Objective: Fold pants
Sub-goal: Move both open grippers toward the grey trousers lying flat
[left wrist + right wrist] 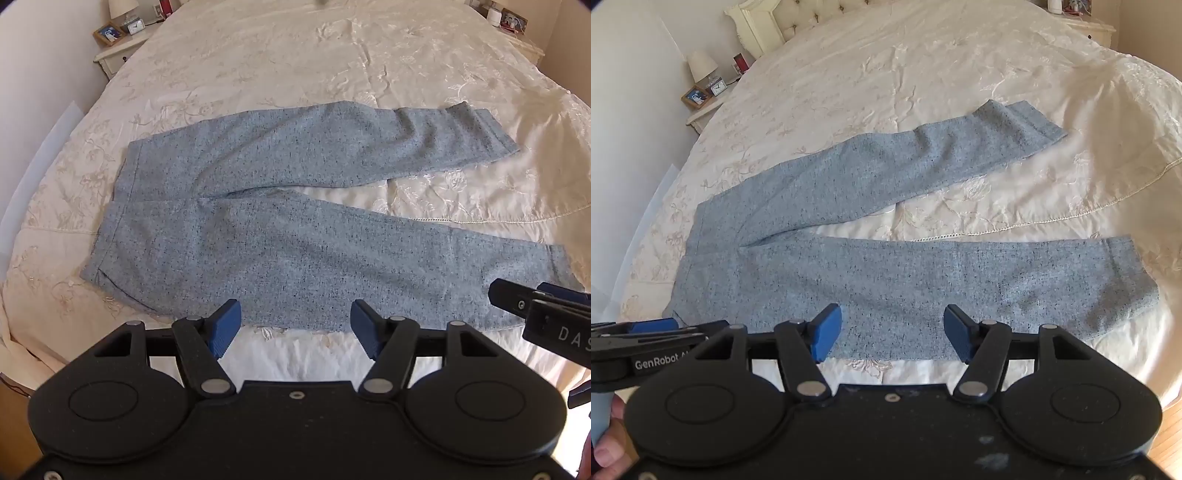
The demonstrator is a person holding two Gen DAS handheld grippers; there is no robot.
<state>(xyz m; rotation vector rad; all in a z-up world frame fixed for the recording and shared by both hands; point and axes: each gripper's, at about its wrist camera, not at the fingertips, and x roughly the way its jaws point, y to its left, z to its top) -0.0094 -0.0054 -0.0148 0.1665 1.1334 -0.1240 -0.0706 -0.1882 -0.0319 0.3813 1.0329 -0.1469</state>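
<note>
we find the speckled light-blue knit pants (280, 221) lying flat and unfolded on the cream embroidered satin bedspread (295, 66), waistband to the left and both legs running out to the right. the two legs diverge in a v from the crotch; the far leg angles away toward the headboard side, the near leg lies along the foot edge of the bed, and a wedge of bedspread shows between them. the fabric lies mostly smooth, with slight rumpling at the far cuff.

the left gripper (295, 328) hovers above the near edge of the pants, around the upper part of the near leg. its jaws stand spread wide, the blue pads (223, 328) holding nothing, and we see no contact with the cloth.

the right gripper (892, 332) hovers over the near leg further along, its jaws likewise spread apart and empty. in the left wrist view its black body enters at the right margin, near the cuff end of the near leg.

at the lower left of the right wrist view we note a person's fingers (605, 454) under the other tool.

a white bedside table (118, 55) at far left carries a lamp (123, 9), a small clock (137, 26) and a framed picture (108, 34).
</note>
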